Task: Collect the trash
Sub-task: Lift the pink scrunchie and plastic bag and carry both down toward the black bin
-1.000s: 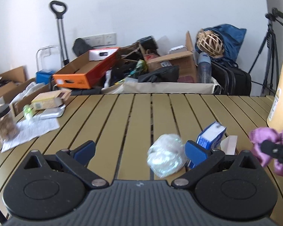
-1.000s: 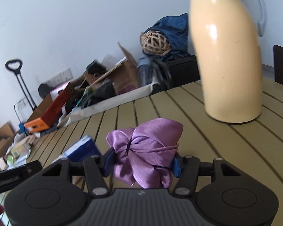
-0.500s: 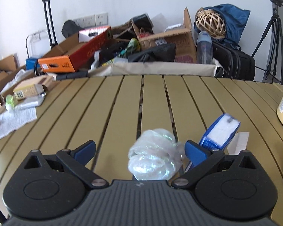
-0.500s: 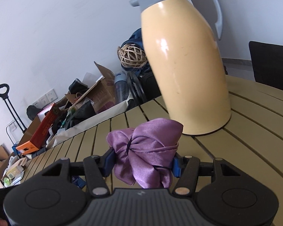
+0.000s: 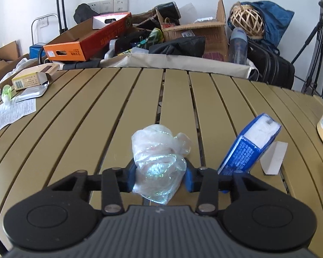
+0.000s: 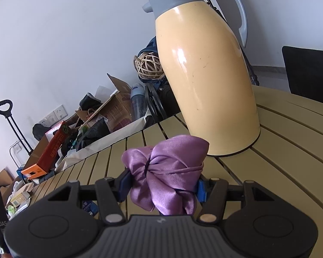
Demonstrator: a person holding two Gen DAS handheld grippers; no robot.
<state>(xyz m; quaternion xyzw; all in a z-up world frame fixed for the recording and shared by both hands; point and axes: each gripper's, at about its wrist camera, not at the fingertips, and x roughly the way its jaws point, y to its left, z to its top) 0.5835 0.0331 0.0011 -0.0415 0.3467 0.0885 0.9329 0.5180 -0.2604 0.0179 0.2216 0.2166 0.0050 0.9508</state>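
A crumpled clear plastic wrapper (image 5: 159, 161) lies on the slatted olive table (image 5: 97, 111). My left gripper (image 5: 159, 175) is closing on it, and both blue pads press into its sides. Just right of it a blue and white tissue pack (image 5: 249, 148) stands tilted, with a white paper slip (image 5: 273, 158) behind it. In the right wrist view my right gripper (image 6: 161, 186) is shut on a purple satin pouch (image 6: 165, 169) tied with a cord, held above the table (image 6: 290, 150).
A tall cream thermos jug (image 6: 204, 75) with a grey handle stands on the table just right of the pouch. Small boxes (image 5: 30, 77), a green bottle (image 5: 6, 91) and a printed sheet (image 5: 10, 114) lie at the table's far left. Cardboard boxes (image 5: 86, 40), bags and a tripod (image 5: 316, 49) crowd the floor beyond.
The left jaws stood wide around the plastic wrapper and have closed onto it after moving down and toward it. The right gripper carried the purple pouch sideways, so the jug shifted in its view.
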